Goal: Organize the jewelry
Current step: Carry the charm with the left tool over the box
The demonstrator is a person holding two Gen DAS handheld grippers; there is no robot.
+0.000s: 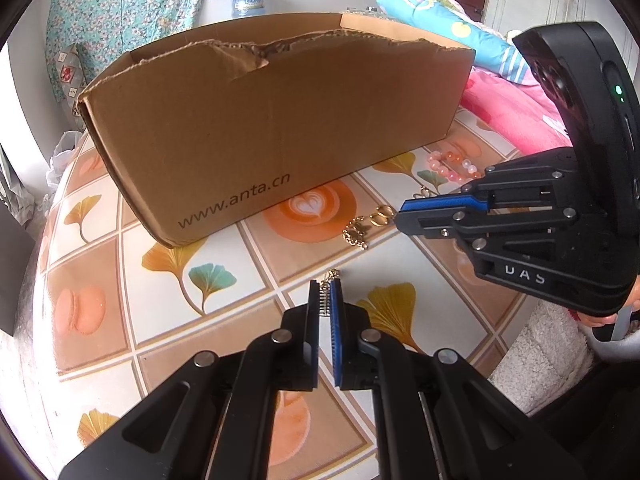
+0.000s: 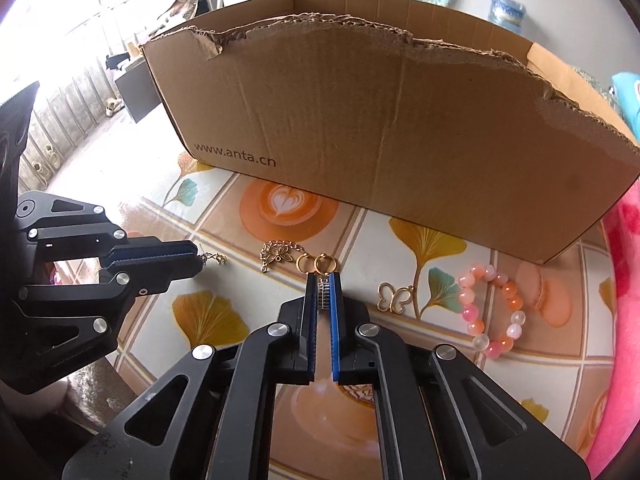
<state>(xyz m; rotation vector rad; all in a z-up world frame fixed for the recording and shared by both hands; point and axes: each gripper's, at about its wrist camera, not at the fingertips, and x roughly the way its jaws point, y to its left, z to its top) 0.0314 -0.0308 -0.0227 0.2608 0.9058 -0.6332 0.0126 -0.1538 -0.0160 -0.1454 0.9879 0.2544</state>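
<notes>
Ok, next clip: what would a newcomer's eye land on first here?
The torn-edged cardboard box printed www.anta.cn dominates the back of the patterned table. In front of it lies scattered jewelry: a pink and orange bead bracelet at the right, a gold butterfly pendant beside it, and two gold hoops just ahead of the right claw. The left claw pinches a small gold chain.

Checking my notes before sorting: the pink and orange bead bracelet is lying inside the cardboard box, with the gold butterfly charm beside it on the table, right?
Not quite. The bead bracelet lies on the table in front of the cardboard box, not inside it. The gold butterfly charm does lie beside it. The right wrist view shows this.
</notes>
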